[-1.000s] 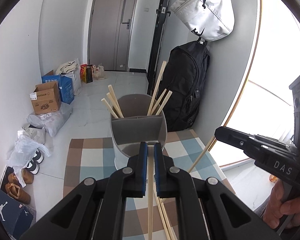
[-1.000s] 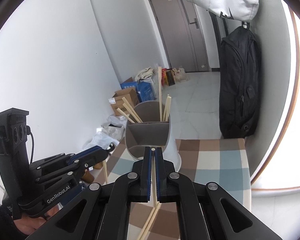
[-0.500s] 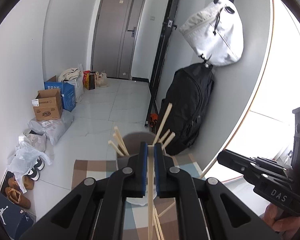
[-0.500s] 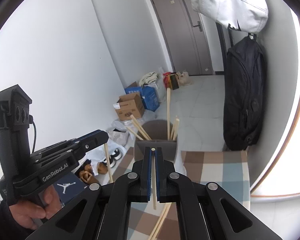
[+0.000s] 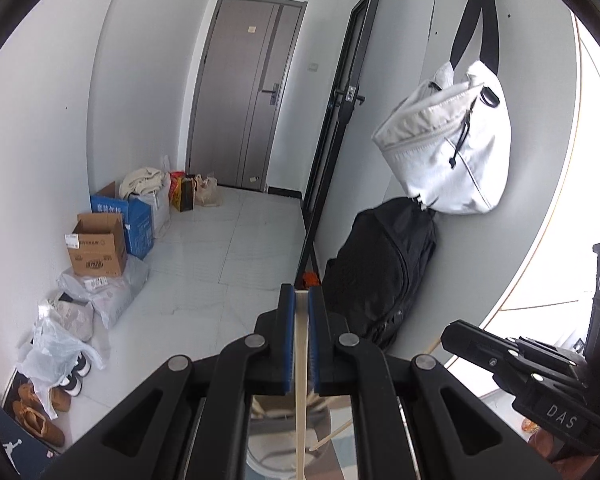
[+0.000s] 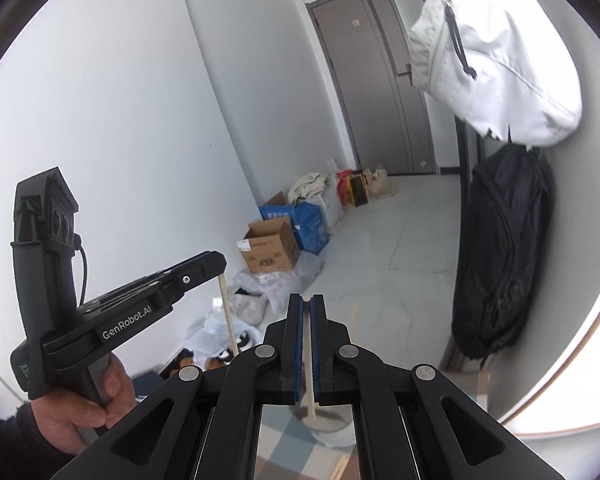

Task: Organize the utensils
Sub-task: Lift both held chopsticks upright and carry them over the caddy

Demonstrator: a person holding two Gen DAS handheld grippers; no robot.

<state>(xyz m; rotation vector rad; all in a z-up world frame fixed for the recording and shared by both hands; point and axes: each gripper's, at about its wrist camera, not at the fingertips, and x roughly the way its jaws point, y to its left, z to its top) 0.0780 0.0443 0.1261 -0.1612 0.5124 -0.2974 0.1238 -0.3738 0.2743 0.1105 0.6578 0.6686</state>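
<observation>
While each chopstick (image 5: 301, 380) (image 6: 309, 356) stands upright, pinched between nearly closed pads, I hold my left gripper (image 5: 299, 320) and right gripper (image 6: 307, 320) above what seems the grey holder (image 5: 284, 428), mostly hidden, on the checked cloth (image 6: 276, 456).

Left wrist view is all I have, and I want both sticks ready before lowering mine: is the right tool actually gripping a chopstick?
Observer: Yes. In the right wrist view the right tool is shut on the right-hand chopstick, which runs straight between its blue pads.
Operator: Where is that stick's lower end?
Observer: It shows against the open top of the holder, just below the tool. I cannot tell if it is inside.
Operator: How does mine look from the side?
Observer: The left-hand chopstick hangs nearly vertical from the tip of the left tool, its lower end hidden behind the right tool.
</observation>
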